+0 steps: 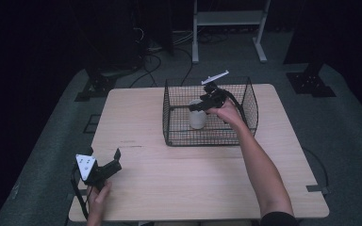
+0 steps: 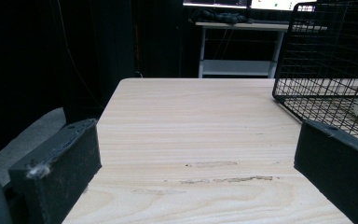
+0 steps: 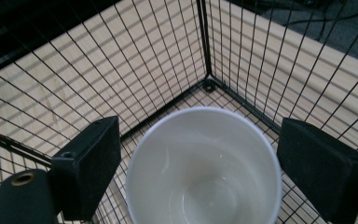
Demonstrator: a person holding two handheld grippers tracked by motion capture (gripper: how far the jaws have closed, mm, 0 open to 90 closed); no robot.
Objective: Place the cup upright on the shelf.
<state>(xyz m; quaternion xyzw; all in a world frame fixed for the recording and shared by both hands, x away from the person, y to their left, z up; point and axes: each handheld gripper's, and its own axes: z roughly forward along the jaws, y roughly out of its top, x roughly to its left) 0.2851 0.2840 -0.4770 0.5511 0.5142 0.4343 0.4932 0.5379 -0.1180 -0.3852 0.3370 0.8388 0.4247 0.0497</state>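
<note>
White cup — likely rigid, smooth, breakable — is straddled in the wire basket by the right gripper, jaws spread. Grip is best taken across the rim. Left gripper is rested on the surface, jaws spread.

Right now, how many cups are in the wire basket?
1. A white cup stands upright in the left half of the wire basket on the table. The right gripper is over it, jaws open on either side of the rim. Nothing else shows inside.
</note>
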